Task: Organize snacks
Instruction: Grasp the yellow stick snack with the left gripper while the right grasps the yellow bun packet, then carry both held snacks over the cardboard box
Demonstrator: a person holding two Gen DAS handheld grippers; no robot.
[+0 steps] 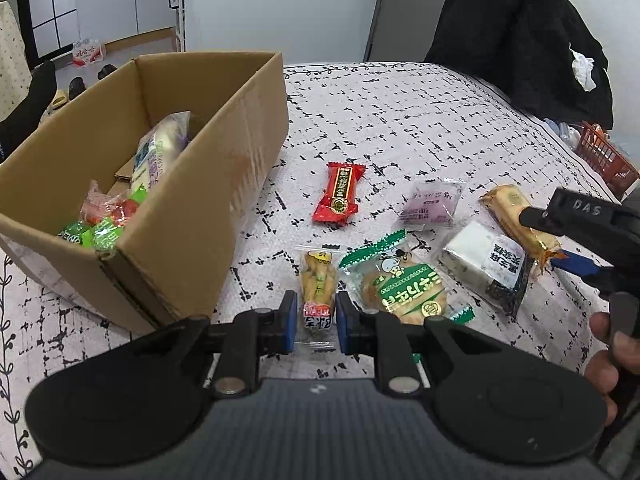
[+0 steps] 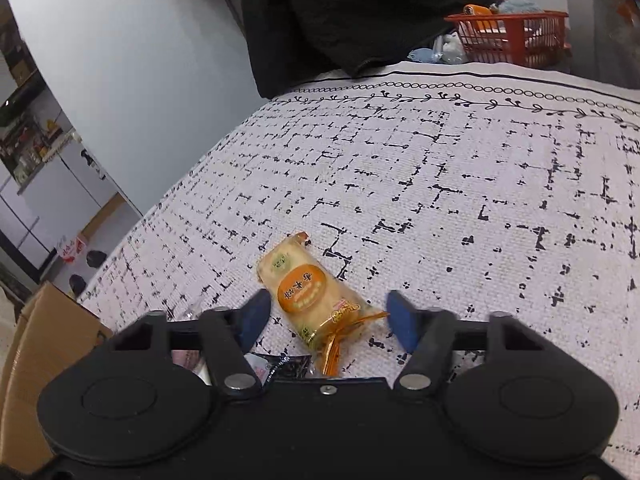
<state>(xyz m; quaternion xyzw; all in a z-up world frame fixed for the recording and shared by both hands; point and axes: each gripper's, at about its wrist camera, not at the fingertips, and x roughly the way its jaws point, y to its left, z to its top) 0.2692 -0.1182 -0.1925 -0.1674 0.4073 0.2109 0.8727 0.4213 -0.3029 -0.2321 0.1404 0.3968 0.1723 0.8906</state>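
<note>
Left wrist view shows the left gripper with its blue pads pressed together on the near end of a small clear packet of yellowish snack with a red label, which lies flat on the white cloth with black dash marks that covers the table. Gripping the packet at its end rather than its middle leaves most of it free ahead of the jaws, which should make it easy to lift and drop into the open brown cardboard box just to the left, where green, red and pale wrapped snacks already lie. The other snacks are spread out singly, apart enough to be picked one at a time: a red wrapped bar, a pale purple packet, a round biscuit in a green-edged wrapper just beside the held packet, and a white block in a clear wrapper with black print. In the right wrist view the right gripper straddles a cream rice-cracker packet with an orange round label; its jaws stand apart, one pad near each side, neither clearly pressing yet. The packet lies slantwise between them, so a grip would likely fall across its narrow width.
</note>
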